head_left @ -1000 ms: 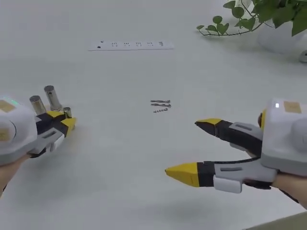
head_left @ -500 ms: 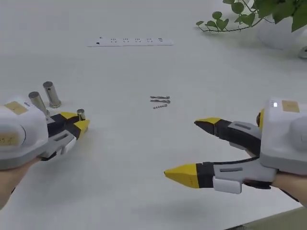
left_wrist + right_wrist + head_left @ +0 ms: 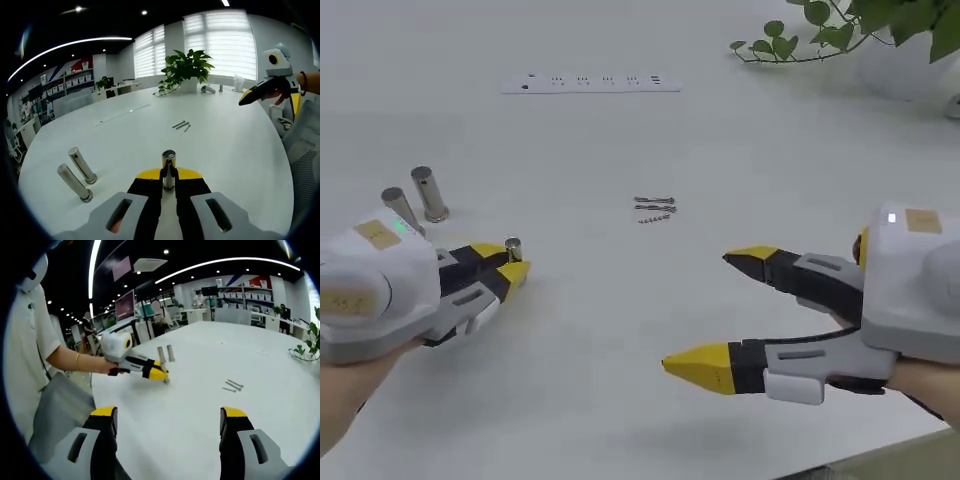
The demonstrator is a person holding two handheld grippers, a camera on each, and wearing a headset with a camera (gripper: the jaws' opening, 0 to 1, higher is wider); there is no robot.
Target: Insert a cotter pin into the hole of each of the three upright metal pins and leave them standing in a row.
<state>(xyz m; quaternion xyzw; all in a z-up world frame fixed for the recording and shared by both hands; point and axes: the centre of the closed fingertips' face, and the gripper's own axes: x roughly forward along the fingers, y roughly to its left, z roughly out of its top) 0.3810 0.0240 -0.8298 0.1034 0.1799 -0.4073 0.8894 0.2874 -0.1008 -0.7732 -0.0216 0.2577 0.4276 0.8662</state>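
My left gripper (image 3: 512, 267) (image 3: 168, 176) is shut on one upright metal pin (image 3: 168, 169) (image 3: 513, 246), held just right of the other two. Those two metal pins (image 3: 428, 193) (image 3: 398, 208) stand on the white table at the left, seen again as two pins (image 3: 82, 164) (image 3: 73, 182) in the left gripper view. Three cotter pins (image 3: 653, 208) (image 3: 181, 125) (image 3: 232, 386) lie together at mid-table. My right gripper (image 3: 725, 310) (image 3: 167, 420) hovers open at the right, with nothing between its jaws; it also shows as the right gripper (image 3: 272, 87) far across the table.
A white power strip (image 3: 592, 84) lies along the far side. A potted plant (image 3: 860, 25) (image 3: 186, 67) trails leaves at the far right corner. The near table edge (image 3: 890, 455) runs under my right hand. A person in white (image 3: 35, 340) holds the left gripper.
My left gripper has carried the held metal pin to the right, away from the two standing pins. The right gripper has stayed where it was.
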